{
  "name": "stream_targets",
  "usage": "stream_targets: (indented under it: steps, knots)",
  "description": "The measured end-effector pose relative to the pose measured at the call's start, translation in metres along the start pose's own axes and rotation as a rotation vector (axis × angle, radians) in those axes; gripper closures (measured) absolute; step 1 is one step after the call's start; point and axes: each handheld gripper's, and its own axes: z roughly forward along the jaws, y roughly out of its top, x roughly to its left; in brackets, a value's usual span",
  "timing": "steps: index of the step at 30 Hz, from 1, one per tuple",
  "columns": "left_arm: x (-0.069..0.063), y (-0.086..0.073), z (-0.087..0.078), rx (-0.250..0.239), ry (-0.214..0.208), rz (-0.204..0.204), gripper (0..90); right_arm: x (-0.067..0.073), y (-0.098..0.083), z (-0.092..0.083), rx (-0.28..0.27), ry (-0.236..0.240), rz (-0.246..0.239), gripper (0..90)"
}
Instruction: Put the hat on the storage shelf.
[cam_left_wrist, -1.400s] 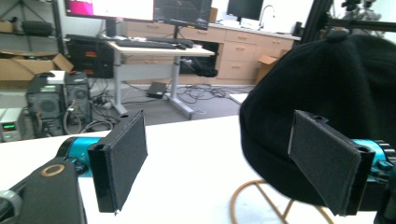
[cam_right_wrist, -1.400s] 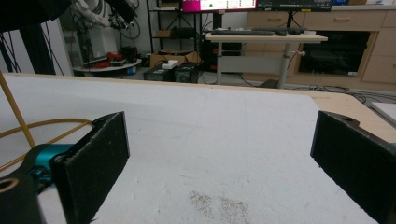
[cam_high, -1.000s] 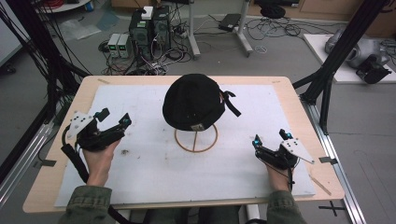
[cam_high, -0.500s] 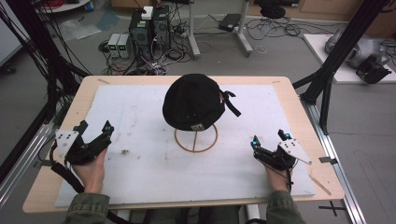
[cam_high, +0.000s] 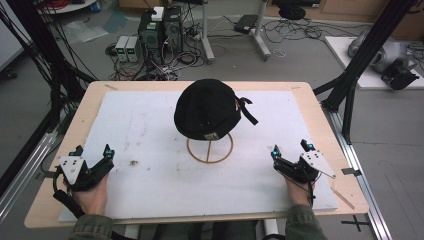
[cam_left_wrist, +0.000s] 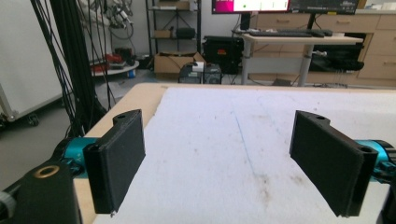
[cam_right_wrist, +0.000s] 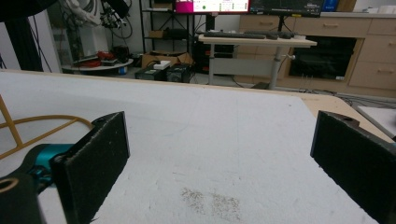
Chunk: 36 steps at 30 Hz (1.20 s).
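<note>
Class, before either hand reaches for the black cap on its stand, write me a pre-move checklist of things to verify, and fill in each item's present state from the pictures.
1. Left tongs open: ok, jaws stand wide apart with nothing between them.
2. Right tongs open: ok, jaws wide and empty.
3. Black cap seated on the wire stand: ok, it sits on top; the cap's strap hangs to the right side.
4. White mat free of obstacles between tongs and cap: ok, just stains.
5. Stand fixed to the mat: cannot tell.
6. Both tongs apart from the cap: ok, both rest near the table's near edge.
</note>
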Motion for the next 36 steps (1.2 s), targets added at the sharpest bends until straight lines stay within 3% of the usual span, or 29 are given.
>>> stream_targets:
  steps: [7,16,26,32,36]
  knots:
    - [0.002,-0.004,-0.002,0.006,-0.039,-0.020,18.7,0.002,-0.001,0.001,0.008,0.007,-0.013,3.6]
    - [0.000,-0.004,-0.002,-0.001,-0.076,0.007,20.3,0.002,-0.005,0.007,0.029,0.011,-0.040,3.6]
    - [0.001,-0.007,-0.001,0.018,-0.113,-0.007,21.2,0.005,-0.004,0.010,0.043,0.015,-0.050,3.6]
    - [0.000,-0.010,0.005,0.069,-0.153,-0.012,21.2,0.004,-0.005,0.009,0.049,0.015,-0.057,3.6]
    - [-0.001,-0.010,0.006,0.078,-0.172,-0.006,21.6,0.004,-0.005,0.009,0.052,0.017,-0.053,3.6]
